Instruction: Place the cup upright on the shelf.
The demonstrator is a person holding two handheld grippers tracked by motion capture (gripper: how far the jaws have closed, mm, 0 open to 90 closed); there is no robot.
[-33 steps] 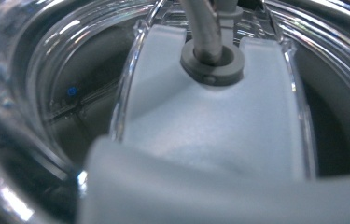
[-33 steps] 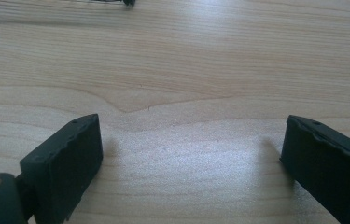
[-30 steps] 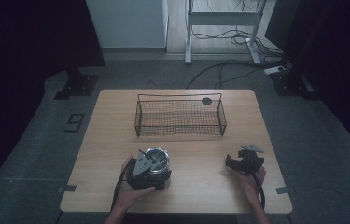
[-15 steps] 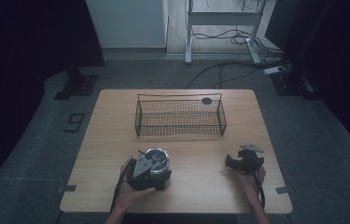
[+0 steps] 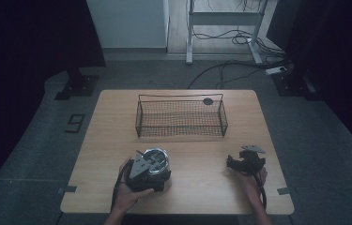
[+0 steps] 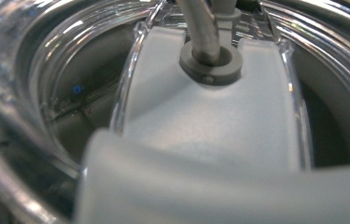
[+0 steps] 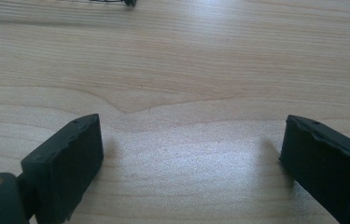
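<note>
nothing has visibly moved since the frame one second back: both your hands, both grippers and the basket sit where they were.

your left gripper [image 5: 149,168] is on the near-left part of the wooden table [image 5: 197,197], with your left hand [image 5: 129,190] cupped behind it. a clear round container [image 5: 155,159] with a grey lid sits right at its front. in the left gripper view that lid [image 6: 210,121] is pressed up against the lens, a grey stem rising from a ring in it, clear walls curving around. its jaws are hidden there, so you cannot tell if they are released or clenched on the container.

your right gripper [image 5: 245,161] rests near the right edge, your right hand [image 5: 253,180] behind it. in the right gripper view its two black jaws stand spread wide over bare wood grain, grasping nothing.

black wire basket [image 5: 181,117] stands at mid-table toward the far side, well apart from both grippers. a small dark disc [image 5: 207,101] lies just behind its far right corner.
</note>
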